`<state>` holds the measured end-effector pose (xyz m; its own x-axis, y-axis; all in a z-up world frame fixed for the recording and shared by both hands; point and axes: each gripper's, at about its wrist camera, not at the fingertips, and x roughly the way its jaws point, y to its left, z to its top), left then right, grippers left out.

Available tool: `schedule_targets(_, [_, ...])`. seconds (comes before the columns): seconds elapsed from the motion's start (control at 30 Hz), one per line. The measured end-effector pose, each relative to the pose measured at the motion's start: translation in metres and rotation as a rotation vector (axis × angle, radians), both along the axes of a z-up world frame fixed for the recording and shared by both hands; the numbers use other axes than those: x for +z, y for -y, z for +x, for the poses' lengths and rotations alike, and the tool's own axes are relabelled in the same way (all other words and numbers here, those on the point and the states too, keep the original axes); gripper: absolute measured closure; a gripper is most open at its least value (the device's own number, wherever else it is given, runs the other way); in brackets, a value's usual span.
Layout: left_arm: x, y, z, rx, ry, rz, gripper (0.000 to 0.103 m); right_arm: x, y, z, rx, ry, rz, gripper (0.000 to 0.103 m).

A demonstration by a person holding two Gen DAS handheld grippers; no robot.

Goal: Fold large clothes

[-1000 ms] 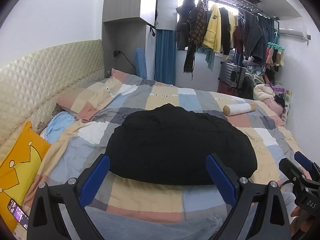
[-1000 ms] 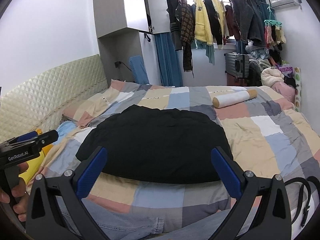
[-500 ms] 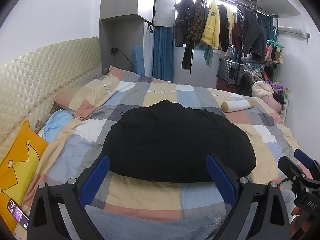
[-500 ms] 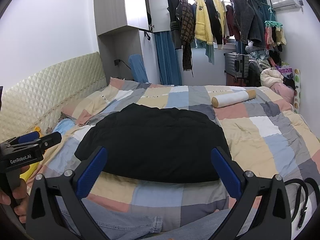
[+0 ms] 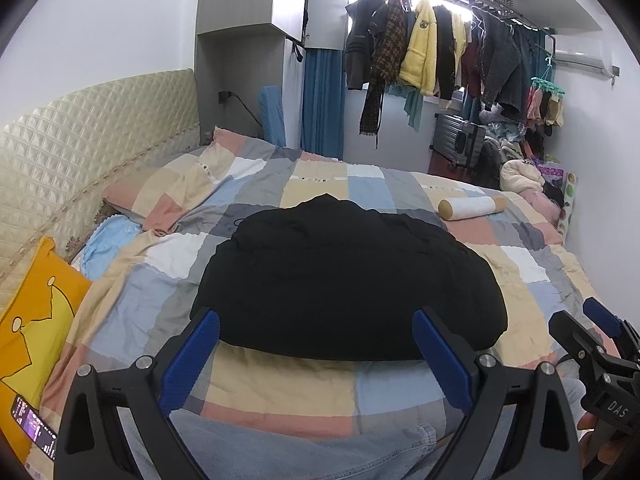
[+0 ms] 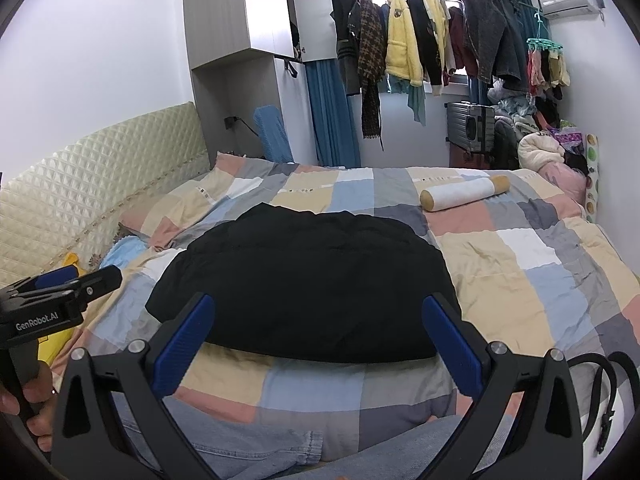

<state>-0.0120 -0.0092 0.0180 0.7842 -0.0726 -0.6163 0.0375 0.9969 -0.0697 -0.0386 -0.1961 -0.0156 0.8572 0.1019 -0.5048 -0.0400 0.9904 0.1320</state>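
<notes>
A large black padded garment (image 5: pixel 344 280) lies folded into a rounded bundle in the middle of the patchwork bed; it also shows in the right wrist view (image 6: pixel 304 284). My left gripper (image 5: pixel 316 344) is open and empty, held above the bed's near edge in front of the bundle. My right gripper (image 6: pixel 316 328) is open and empty too, level with the bundle's near edge. Each gripper shows at the side of the other's view: the right one (image 5: pixel 592 336) and the left one (image 6: pixel 76 284).
The patchwork quilt (image 6: pixel 520 264) covers the bed. A white bolster (image 6: pixel 464 194) lies far right, a yellow cushion (image 5: pixel 32 312) and a phone (image 5: pixel 34 428) at the left. A black belt (image 6: pixel 604 384) lies near right. Clothes hang on a rail (image 6: pixel 420 28) behind. Denim-clad knees (image 5: pixel 320 452) are below.
Both grippers have risen and pulled back slightly, so the bundle sits a little lower in view. The garment has not moved.
</notes>
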Motion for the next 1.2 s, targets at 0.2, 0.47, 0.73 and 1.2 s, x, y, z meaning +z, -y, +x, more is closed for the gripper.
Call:
schedule_targets(0.2, [-0.001,-0.001,-0.002,0.006,-0.002,0.001,0.005,-0.001,0.001,0.000,0.001,-0.001,-0.005,0.000])
schedule_targets(0.47, [0.001,-0.004,-0.002,0.006,0.001,0.001,0.005,0.000,0.002,0.002,-0.002,0.000,-0.010,0.000])
schedule_targets(0.73, [0.004,-0.006,-0.004,0.011,0.005,-0.007,0.005,0.000,0.003,0.001,0.001,-0.001,-0.012,0.000])
schedule_targets(1.2, [0.012,-0.008,-0.009,-0.005,0.026,-0.014,0.005,0.002,0.001,0.002,0.000,0.001,-0.018,0.000])
